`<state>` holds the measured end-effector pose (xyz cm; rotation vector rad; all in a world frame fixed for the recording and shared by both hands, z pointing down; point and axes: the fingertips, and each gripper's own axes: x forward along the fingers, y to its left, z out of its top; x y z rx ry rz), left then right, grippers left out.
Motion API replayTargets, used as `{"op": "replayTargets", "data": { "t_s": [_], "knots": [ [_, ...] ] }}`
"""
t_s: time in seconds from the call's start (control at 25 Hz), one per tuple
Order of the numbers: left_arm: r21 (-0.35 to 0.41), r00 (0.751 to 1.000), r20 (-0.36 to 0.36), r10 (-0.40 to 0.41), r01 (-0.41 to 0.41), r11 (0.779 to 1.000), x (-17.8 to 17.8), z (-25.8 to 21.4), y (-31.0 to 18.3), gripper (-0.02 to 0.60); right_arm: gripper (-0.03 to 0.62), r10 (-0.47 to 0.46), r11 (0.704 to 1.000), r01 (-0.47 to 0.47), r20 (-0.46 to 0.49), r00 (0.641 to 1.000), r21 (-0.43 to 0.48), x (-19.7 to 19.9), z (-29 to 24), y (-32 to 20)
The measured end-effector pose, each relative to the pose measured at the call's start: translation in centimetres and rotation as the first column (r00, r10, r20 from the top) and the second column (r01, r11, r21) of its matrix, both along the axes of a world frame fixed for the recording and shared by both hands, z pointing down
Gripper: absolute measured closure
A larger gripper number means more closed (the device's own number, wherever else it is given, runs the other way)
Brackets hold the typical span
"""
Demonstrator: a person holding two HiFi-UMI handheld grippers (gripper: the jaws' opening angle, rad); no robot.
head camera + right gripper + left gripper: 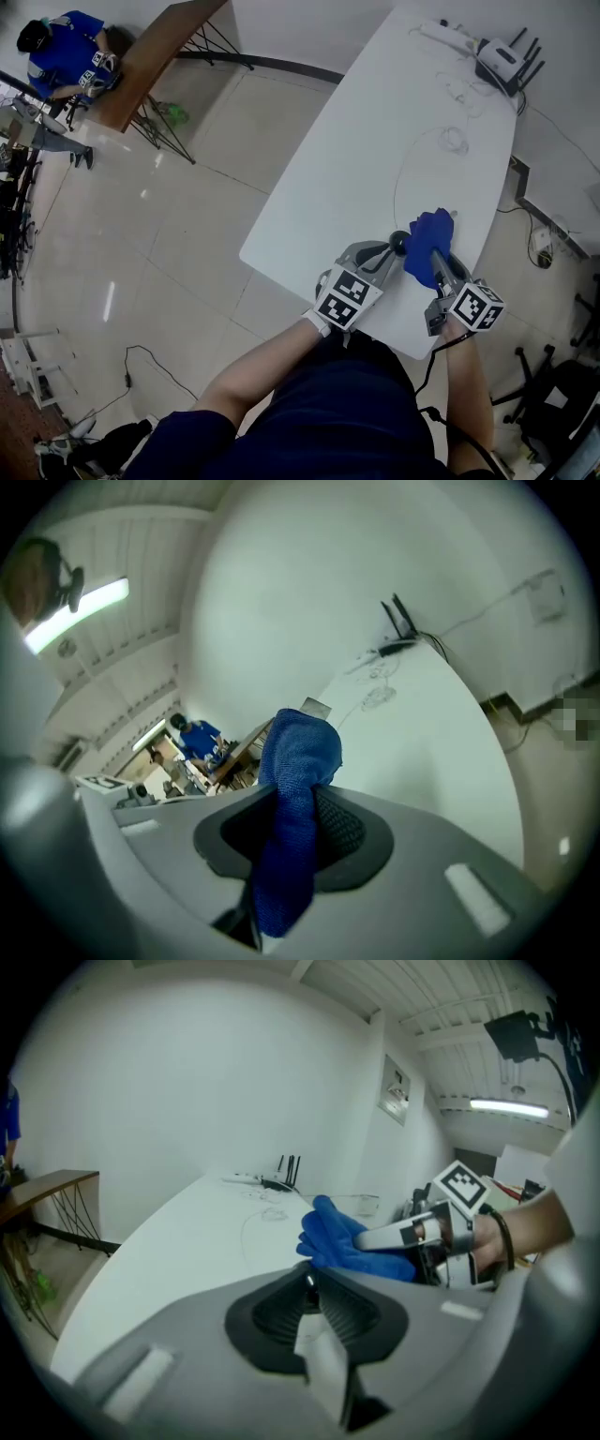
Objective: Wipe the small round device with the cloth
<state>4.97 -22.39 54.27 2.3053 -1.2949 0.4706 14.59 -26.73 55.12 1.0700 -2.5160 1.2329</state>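
Note:
In the head view a small round dark device sits right at the tips of my left gripper, over the near end of the white table. In the left gripper view the pads of the left gripper stand almost together, with only a small glint showing between them. My right gripper is shut on a blue cloth, which touches the device's right side. The cloth hangs bunched between the right gripper's pads. From the left gripper view the cloth and a right finger show just ahead.
A thin white cable loops across the table toward a white router and a power strip at the far end. A wooden table and a person in blue are far left. A black chair stands at right.

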Motion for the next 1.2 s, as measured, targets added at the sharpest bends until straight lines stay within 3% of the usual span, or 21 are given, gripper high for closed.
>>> {"op": "replayTargets", "data": {
  "t_s": [0.08,0.2,0.28,0.44,0.64,0.88,0.96,1.04,1.2],
  "knots": [
    [-0.028,1.000,0.006,0.002,-0.002,1.000,0.0,1.0,-0.2,0.534,0.488,0.028,0.996,-0.021,0.066,0.997,-0.091,0.6,1.7,0.0],
    [-0.069,1.000,0.014,0.007,-0.006,0.998,0.1,2.2,-0.2,0.528,0.487,0.022,0.986,-0.010,0.070,0.997,-0.167,0.9,4.4,0.1],
    [-0.083,1.000,0.011,0.007,-0.006,0.997,0.4,2.4,0.0,0.526,0.487,-0.011,0.981,0.014,0.017,1.000,-0.196,1.4,6.2,0.3],
    [-0.090,1.000,-0.001,0.000,0.000,0.996,0.7,2.4,0.8,0.526,0.485,-0.112,0.975,0.071,-0.188,0.976,-0.213,2.6,9.5,1.1],
    [-0.079,1.000,0.001,-0.023,0.023,0.997,0.2,2.2,1.7,0.526,0.484,-0.114,0.984,0.072,-0.264,0.958,-0.162,2.5,9.5,0.2],
    [-0.058,0.999,0.002,-0.051,0.051,0.997,-0.5,1.4,3.6,0.526,0.485,-0.066,0.993,0.096,-0.362,0.930,0.067,2.4,3.5,-0.4],
    [-0.055,0.998,0.004,-0.060,0.060,0.997,-0.7,1.3,4.1,0.526,0.485,-0.060,0.976,0.137,-0.399,0.915,0.168,1.8,0.7,-0.4],
    [-0.053,0.998,0.005,-0.065,0.065,0.996,-0.9,1.2,4.8,0.526,0.485,-0.071,0.939,0.208,-0.437,0.896,0.274,0.6,-2.1,0.2],
    [-0.048,0.996,0.011,-0.093,0.094,0.994,-2.4,1.0,6.4,0.526,0.485,-0.168,0.818,0.418,-0.532,0.830,0.394,-4.0,-4.8,3.2]
  ]
}}
